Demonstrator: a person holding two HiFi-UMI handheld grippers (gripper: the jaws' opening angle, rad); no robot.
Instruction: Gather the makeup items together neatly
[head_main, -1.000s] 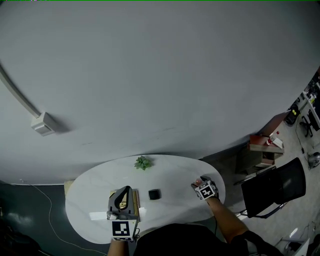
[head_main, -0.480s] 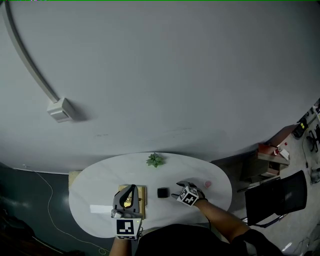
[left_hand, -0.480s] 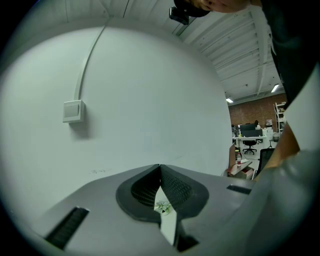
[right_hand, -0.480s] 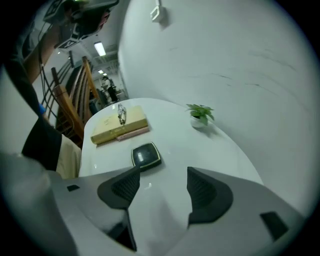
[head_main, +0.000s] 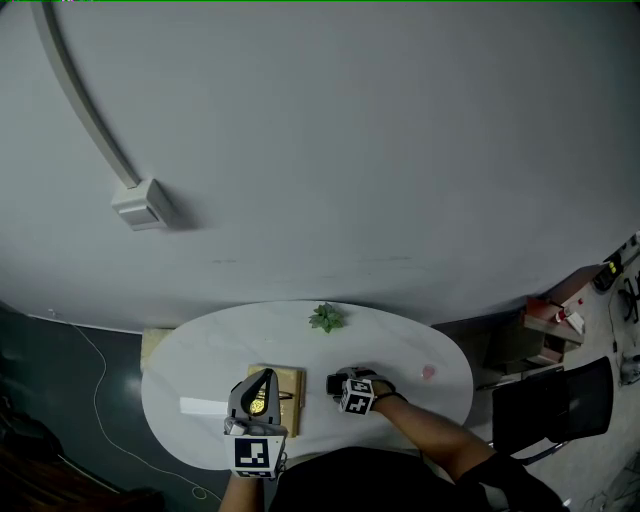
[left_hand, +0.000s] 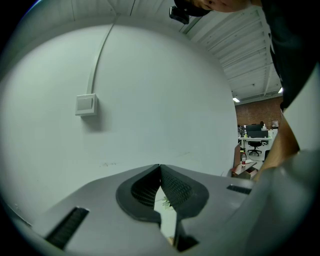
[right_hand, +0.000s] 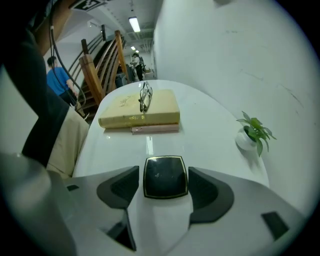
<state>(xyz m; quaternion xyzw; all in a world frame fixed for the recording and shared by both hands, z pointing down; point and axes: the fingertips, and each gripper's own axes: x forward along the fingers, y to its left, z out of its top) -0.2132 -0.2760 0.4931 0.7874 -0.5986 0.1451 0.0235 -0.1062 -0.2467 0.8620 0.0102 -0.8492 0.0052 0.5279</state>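
Compact (right_hand: 165, 177), black and square with a thin gold rim, lies flat on the white table (head_main: 400, 345) near the person's edge, between the pads of the right gripper (right_hand: 165, 186). That gripper's jaws stand wide apart, one on each side of the compact with a small gap on both sides, so they straddle it without pressing. In the head view the right gripper (head_main: 343, 384) reaches in low from the person's right, the forearm (head_main: 430, 430) stretched across the near rim and the jaws pointing leftward. The left gripper (head_main: 262, 380) is held over the near left part of the table, tilted up toward the wall; its own view shows the jaws closed, tips (left_hand: 160, 172) meeting, with nothing held between them. Beyond the compact, bare tabletop leads to a tan book (right_hand: 141, 109) with a pair of glasses (right_hand: 145, 96) lying on it and a slim pink case (right_hand: 155, 129) lying against its near edge. A small pink item (head_main: 428, 373) sits well apart toward the table's right end, and a white strip (head_main: 203, 406) lies near the left end. At the far rim stands a little potted plant (right_hand: 255, 131), with open surface around it. Behind the table rises a plain grey wall carrying a junction box (head_main: 140, 204).
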